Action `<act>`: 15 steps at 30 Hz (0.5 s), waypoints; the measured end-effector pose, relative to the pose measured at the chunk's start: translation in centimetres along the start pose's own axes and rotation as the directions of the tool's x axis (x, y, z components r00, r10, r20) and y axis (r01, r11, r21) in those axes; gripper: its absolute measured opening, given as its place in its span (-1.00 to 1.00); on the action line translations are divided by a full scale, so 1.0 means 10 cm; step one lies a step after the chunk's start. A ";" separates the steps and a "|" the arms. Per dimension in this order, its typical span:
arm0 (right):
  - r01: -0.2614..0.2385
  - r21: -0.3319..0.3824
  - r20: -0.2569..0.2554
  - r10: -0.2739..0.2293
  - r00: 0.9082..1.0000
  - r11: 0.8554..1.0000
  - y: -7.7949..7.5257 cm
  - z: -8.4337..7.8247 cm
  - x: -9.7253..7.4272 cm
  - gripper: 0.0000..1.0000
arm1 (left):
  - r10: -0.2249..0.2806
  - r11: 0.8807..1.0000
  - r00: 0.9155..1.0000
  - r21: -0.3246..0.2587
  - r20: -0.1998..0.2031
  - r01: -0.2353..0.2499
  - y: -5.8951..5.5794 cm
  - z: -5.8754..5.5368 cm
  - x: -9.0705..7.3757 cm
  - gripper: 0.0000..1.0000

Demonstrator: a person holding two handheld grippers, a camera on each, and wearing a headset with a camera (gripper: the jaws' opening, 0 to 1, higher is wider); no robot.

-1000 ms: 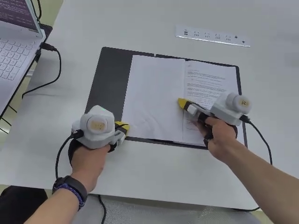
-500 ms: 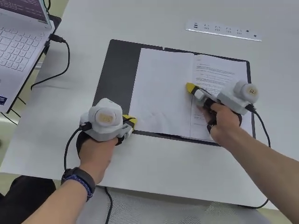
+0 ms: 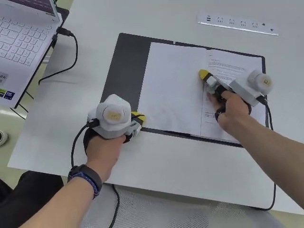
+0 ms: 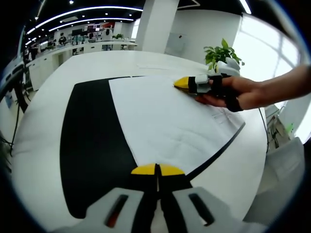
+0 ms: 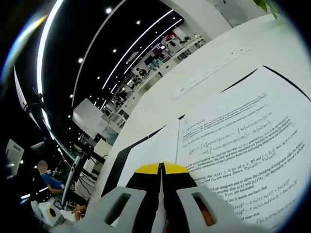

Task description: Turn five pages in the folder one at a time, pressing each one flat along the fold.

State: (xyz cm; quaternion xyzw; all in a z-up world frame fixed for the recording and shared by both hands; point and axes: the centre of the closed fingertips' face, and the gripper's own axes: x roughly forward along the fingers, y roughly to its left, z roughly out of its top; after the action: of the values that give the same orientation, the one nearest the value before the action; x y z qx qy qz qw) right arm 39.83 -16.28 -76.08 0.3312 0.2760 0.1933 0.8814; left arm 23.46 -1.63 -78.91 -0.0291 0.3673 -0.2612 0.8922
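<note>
Head view, open folder (image 3: 124,71) flat on white table (image 3: 95,28), right gripper (image 3: 204,75) clenched empty, tip on the fold, left gripper (image 3: 137,117) clenched empty at folder's near edge.

Flat black rectangular folder (image 3: 124,66): lies open on the white desk (image 3: 156,175), slightly skewed to the desk's near edge. Left inner cover is bare, matte black.

Turned white blank sheet (image 3: 171,88): lies flat over the left half, covering only the right part of that cover. Faint creases show near its lower edge.

Printed white page (image 3: 230,71): on the right half, face up and flat. Its black text includes formulae, readable in the right gripper view.

Fold (image 3: 204,90): runs near-to-far between the two sheets.

A black border of the folder shows past the paper at top, right and bottom.
</note>
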 end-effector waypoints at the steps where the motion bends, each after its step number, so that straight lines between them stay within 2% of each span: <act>1: 0.002 0.001 0.005 -0.002 1.000 1.000 0.00 0.01 0.01 -1.00 | -0.001 1.000 1.000 -0.001 0.000 0.001 0.00 0.00 0.00 -1.00; 6: 0.006 0.017 0.029 -0.006 1.000 1.000 -0.04 0.07 0.10 -1.00 | -0.003 1.000 1.000 0.003 -0.001 0.003 0.00 0.00 0.00 -1.00; 13: 0.010 0.003 0.043 -0.010 0.999 1.000 -0.05 0.15 0.22 -1.00 | -0.004 1.000 1.000 0.009 -0.002 0.004 0.00 -0.01 0.00 -1.00; 15: 0.012 0.006 0.047 -0.012 0.999 1.000 -0.10 0.18 0.28 -1.00 | -0.005 1.000 1.000 0.010 -0.002 0.005 0.00 -0.01 0.00 -1.00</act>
State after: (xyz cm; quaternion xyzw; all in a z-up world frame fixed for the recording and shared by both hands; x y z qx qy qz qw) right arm 43.24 -16.41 -76.66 0.3363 0.2579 0.1795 0.8878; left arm 23.43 -1.61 -79.00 -0.0256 0.3669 -0.2654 0.8912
